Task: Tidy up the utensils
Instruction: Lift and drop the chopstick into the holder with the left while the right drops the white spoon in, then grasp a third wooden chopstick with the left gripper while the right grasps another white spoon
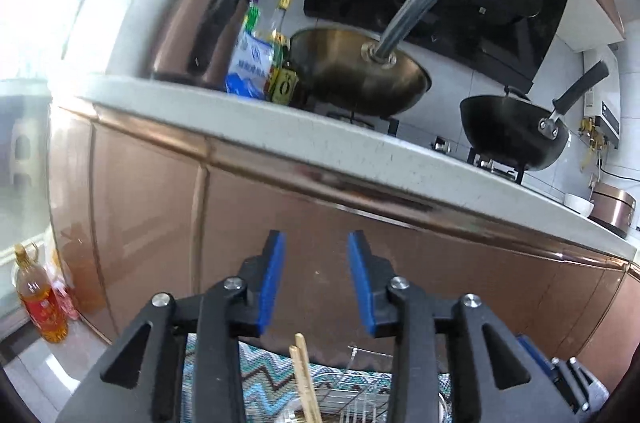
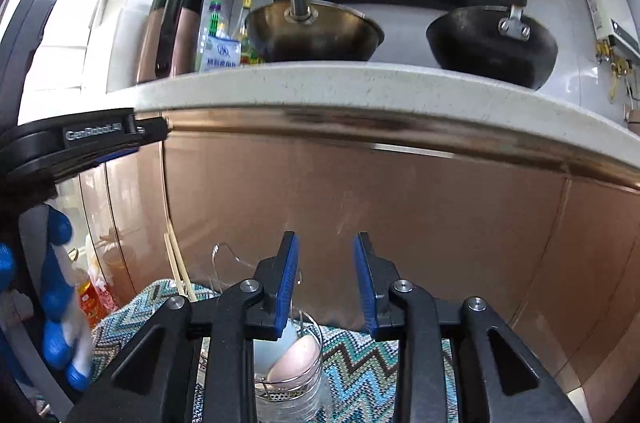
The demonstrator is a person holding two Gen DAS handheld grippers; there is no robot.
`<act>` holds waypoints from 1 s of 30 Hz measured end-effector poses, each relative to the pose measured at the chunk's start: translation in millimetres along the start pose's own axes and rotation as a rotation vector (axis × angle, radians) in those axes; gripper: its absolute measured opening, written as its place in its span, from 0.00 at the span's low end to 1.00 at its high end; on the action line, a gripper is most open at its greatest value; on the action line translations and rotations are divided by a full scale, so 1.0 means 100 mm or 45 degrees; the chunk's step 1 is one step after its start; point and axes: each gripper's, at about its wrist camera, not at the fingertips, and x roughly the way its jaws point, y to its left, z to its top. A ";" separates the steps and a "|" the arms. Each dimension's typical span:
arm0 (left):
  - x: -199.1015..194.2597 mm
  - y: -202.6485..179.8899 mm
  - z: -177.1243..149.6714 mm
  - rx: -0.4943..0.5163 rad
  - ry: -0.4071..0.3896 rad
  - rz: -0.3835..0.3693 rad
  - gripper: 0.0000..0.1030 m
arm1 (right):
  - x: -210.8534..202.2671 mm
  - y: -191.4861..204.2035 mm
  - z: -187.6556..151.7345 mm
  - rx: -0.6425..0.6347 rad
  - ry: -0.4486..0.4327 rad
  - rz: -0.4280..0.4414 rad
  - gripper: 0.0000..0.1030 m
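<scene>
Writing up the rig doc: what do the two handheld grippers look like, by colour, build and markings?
Both match: the left gripper and right gripper have black angular linkage arms with triangular cut-outs, silver round pivot bolts, and flat blue pads lining the fingers. The right view shows the left unit's black side with grey "GenRobot.AI" lettering. No cables visible.

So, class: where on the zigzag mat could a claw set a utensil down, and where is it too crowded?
Free: the zigzag mat right of the wire utensil holder, under the open right claw. Crowded: the mat's left, where the chopsticks, a clear glass container and the holder bunch together. The left claw, also open, hangs over the wire rack.
</scene>
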 end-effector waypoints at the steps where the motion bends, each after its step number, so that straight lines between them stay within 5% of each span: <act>1: -0.07 0.02 0.05 0.009 -0.002 0.009 0.31 | -0.07 -0.01 0.03 0.003 -0.002 -0.003 0.28; 9: -0.68 0.27 0.28 0.081 0.083 0.087 0.31 | -0.71 -0.15 0.16 0.061 0.008 -0.006 0.28; 22: -1.59 0.67 0.21 0.183 0.280 0.129 0.31 | -1.64 -0.22 0.07 0.128 0.084 0.006 0.28; 30: -1.92 0.78 0.07 0.195 0.328 0.134 0.31 | -1.87 0.08 -0.06 0.027 0.242 -0.163 0.28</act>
